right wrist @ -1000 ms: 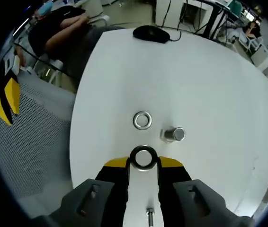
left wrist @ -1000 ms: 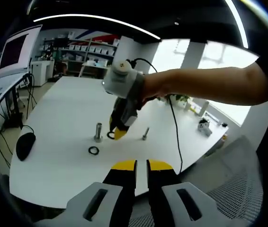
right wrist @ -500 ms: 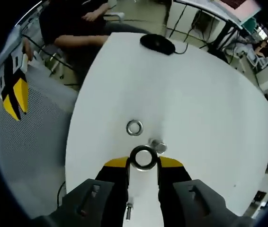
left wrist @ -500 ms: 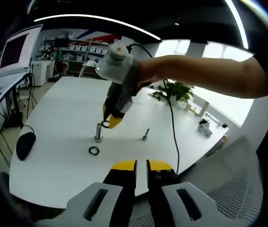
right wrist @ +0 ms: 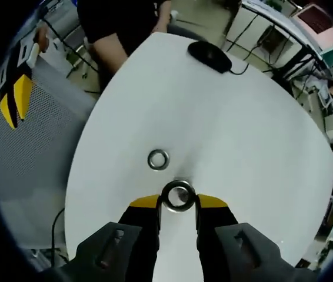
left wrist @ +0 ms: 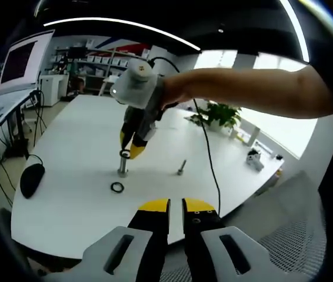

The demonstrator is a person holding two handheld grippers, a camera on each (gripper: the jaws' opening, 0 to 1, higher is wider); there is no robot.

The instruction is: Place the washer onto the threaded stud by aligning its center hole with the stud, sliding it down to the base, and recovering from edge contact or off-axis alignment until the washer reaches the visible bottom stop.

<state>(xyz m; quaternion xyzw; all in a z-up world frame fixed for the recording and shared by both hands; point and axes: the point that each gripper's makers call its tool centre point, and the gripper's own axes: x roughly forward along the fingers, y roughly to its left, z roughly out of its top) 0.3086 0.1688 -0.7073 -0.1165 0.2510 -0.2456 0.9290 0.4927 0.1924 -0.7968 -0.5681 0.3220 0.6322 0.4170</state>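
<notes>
Directly above the stud (left wrist: 122, 164), right hand-held gripper (right wrist: 178, 201) clamping a washer (right wrist: 177, 195), left hand-held gripper (left wrist: 176, 205) closed, empty

White rounded table (left wrist: 78, 135) carrying a thick upright metal stud (left wrist: 122, 164), thin threaded bolt (left wrist: 180, 167), loose metal washer (left wrist: 116, 187), black computer mouse (left wrist: 32, 180)

right gripper (right wrist: 178, 202) clamped, left gripper (left wrist: 176, 205) closed

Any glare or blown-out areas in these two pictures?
Left gripper view: the windows are blown out white and a ceiling light strip glares. Right gripper view: the white table is bright and even, and the held washer stays sharp.
</notes>
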